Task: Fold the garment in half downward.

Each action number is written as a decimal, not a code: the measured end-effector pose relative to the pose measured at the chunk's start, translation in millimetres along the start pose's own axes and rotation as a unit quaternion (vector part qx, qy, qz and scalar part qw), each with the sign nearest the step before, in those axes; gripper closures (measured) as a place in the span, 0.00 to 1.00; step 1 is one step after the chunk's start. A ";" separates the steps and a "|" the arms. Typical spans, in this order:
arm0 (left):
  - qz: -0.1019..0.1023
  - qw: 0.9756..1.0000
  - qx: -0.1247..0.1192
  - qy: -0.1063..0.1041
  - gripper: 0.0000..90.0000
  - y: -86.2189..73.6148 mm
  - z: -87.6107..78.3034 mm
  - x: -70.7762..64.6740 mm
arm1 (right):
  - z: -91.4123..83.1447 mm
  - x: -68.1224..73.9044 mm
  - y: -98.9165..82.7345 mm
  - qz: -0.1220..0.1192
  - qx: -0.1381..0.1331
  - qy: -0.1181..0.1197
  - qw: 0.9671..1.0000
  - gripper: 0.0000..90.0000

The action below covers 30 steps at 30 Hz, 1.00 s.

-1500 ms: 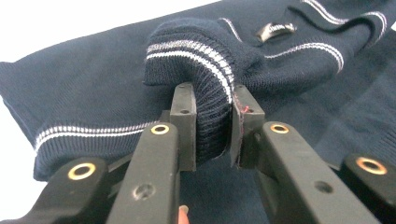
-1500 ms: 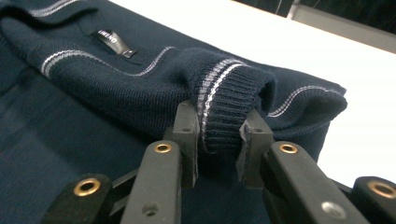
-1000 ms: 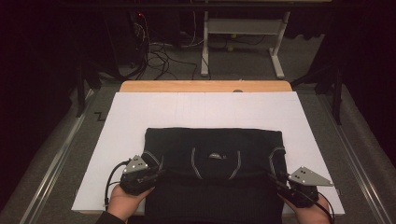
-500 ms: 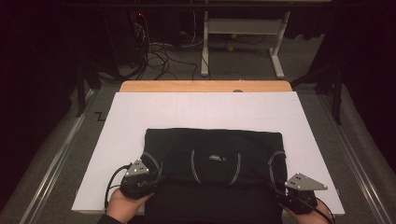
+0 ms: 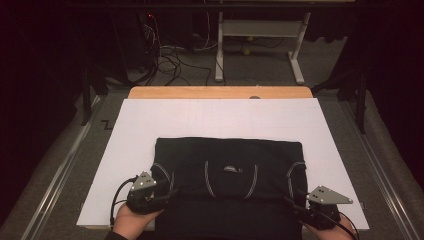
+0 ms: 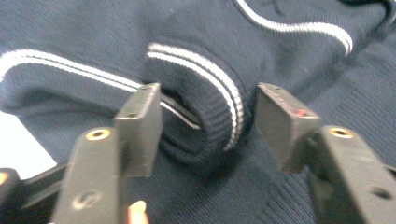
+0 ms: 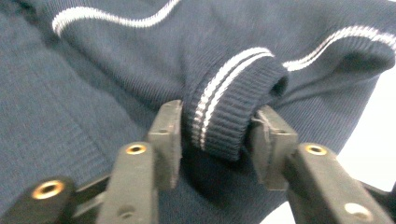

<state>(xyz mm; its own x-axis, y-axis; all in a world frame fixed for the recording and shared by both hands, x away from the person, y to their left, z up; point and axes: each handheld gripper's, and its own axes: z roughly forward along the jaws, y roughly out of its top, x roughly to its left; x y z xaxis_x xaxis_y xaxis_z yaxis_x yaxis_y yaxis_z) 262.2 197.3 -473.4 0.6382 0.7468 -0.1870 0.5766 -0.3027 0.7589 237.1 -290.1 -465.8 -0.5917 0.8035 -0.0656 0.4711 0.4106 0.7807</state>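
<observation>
A dark navy sweater (image 5: pixel 230 155) with thin white stripes lies folded on the white sheet (image 5: pixel 220 117). At the sweater's near left corner, my left gripper (image 5: pixel 167 192) stands open in the high view. In the left gripper view the left gripper (image 6: pixel 205 121) has its jaws spread either side of a ribbed, striped cuff (image 6: pixel 205 93). At the near right corner sits my right gripper (image 5: pixel 295 205). The right gripper view shows the right gripper (image 7: pixel 215 135) shut on the other ribbed cuff (image 7: pixel 229 112), which bulges between the jaws.
The sheet covers a wooden table (image 5: pixel 220 92) whose far edge shows bare. Grey floor, cables (image 5: pixel 170 55) and a white desk frame (image 5: pixel 260 35) lie beyond it. A metal rail (image 5: pixel 55 180) runs along the left side.
Both grippers have drawn back toward the near edge of the table, and the sweater's near part has shifted slightly with them. Most of that motion came in the first half second.
</observation>
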 end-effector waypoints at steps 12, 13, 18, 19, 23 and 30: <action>-0.002 0.999 -0.051 0.000 0.33 25.3 -1.8 11.5 | -1.3 -10.6 16.8 0.042 -0.067 -0.002 0.997 0.40; -0.006 0.999 -0.050 -0.017 0.33 29.8 0.2 13.5 | 1.4 -10.9 20.2 0.040 -0.066 -0.003 0.997 0.40; 0.015 0.999 -0.032 -0.020 0.28 48.1 16.3 8.4 | 19.3 -12.7 39.7 0.032 -0.053 0.003 0.998 0.38; 0.020 0.999 -0.027 -0.018 0.26 51.9 20.6 6.2 | 23.9 -13.0 43.7 0.030 -0.051 0.005 0.998 0.38; 0.018 1.000 -0.010 0.001 0.12 66.1 37.7 -0.3 | 41.1 -13.2 60.5 0.026 -0.043 0.010 0.999 0.36; 0.022 0.998 0.060 0.024 0.10 70.8 62.2 -4.3 | 62.0 -13.3 70.7 0.029 -0.017 0.032 0.999 0.29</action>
<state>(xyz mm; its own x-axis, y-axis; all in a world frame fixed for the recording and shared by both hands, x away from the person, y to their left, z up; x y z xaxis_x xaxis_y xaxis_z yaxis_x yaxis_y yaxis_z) 332.1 135.8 -457.6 0.6406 0.7581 -0.1222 0.6072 -0.4027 0.6849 318.8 -245.0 -448.3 -0.6054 0.7957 0.0190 0.4834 0.3486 0.8030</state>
